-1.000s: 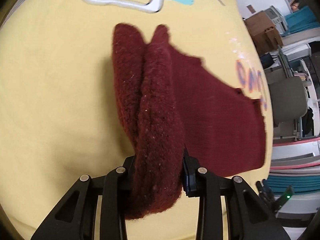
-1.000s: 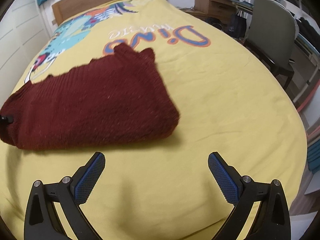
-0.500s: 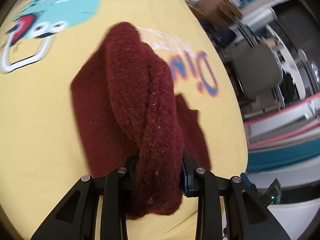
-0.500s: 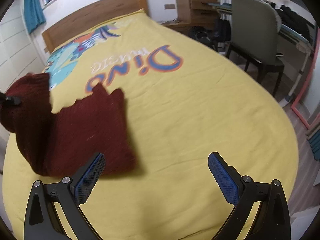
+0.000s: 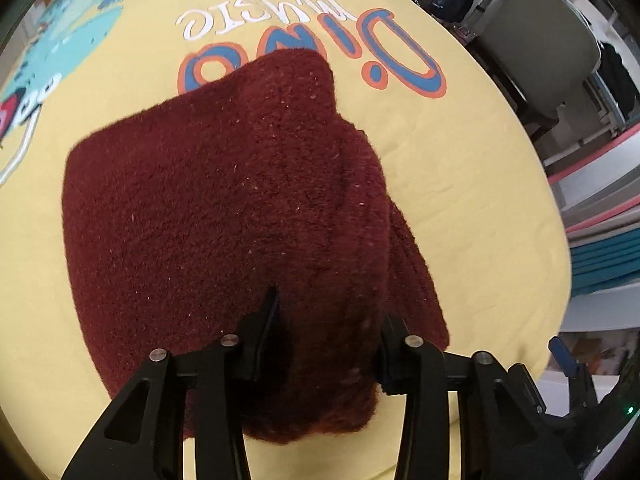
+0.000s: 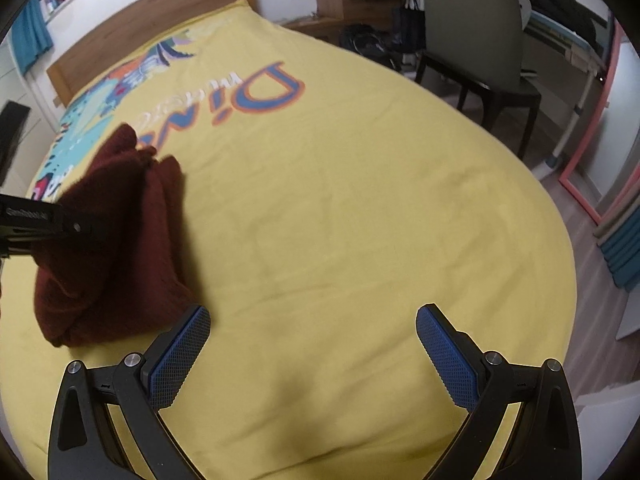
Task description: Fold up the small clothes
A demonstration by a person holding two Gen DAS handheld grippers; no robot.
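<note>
A dark red fuzzy knit garment (image 5: 224, 200) lies folded over on itself on the yellow printed bedspread (image 5: 492, 184). My left gripper (image 5: 328, 320) points down at its near edge. Its jaws are opening: the knit is still bunched between them, and a dark gap shows beside the left pad. In the right wrist view the same garment (image 6: 108, 240) sits at the left with the left gripper (image 6: 48, 224) reaching in over it. My right gripper (image 6: 312, 344) hangs open above bare bedspread (image 6: 360, 200), just right of the garment, with nothing between its fingers.
A wooden headboard (image 6: 140, 20) closes the far end of the bed. To the right stand a grey chair (image 6: 476, 32), a desk and a pink frame (image 6: 592, 184). Stacked teal and grey panels (image 5: 600, 260) lie past the bed's right edge.
My left gripper has swung the lifted half of the garment over the rest and laid it down, and its jaws have widened. The right gripper has drifted right, still open.
</note>
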